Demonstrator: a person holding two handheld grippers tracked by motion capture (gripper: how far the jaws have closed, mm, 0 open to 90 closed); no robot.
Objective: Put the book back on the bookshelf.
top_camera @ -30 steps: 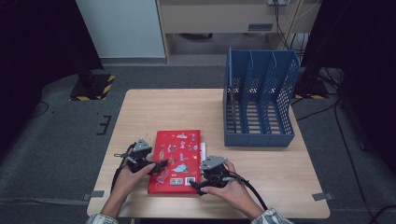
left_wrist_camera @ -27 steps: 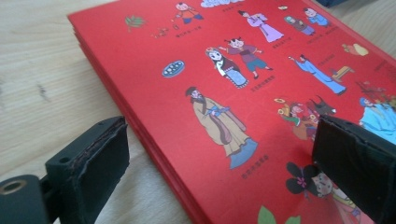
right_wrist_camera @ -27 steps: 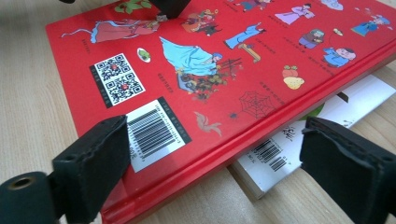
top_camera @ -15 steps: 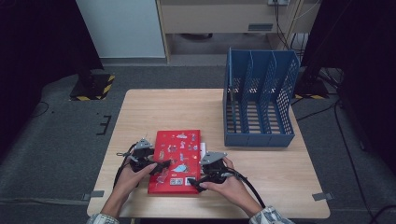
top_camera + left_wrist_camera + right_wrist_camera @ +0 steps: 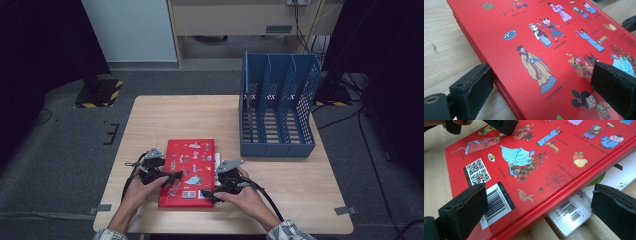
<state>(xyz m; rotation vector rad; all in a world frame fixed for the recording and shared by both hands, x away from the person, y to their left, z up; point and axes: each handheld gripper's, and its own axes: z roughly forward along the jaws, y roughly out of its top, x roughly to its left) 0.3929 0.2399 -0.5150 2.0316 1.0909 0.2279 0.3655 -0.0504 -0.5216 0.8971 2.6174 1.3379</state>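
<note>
1. Right gripper [image 5: 216, 192]: jaws wide apart, straddling the red book's [image 5: 188, 171] near right edge, nothing gripped.
2. Left gripper [image 5: 167, 176]: jaws spread over the left edge, unclosed.
3. Red book: flat at the table's [image 5: 165, 115] near edge, atop a white book [image 5: 586, 200].
4. Step judged: grasping; next, close both, lift.
5. Blue rack [image 5: 277, 105]: far right.

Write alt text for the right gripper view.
The right tool is open, its two black jaws astride the edge of a red book printed with cartoon figures, a barcode and a QR code. A white book lies under it on the wooden table.
</note>
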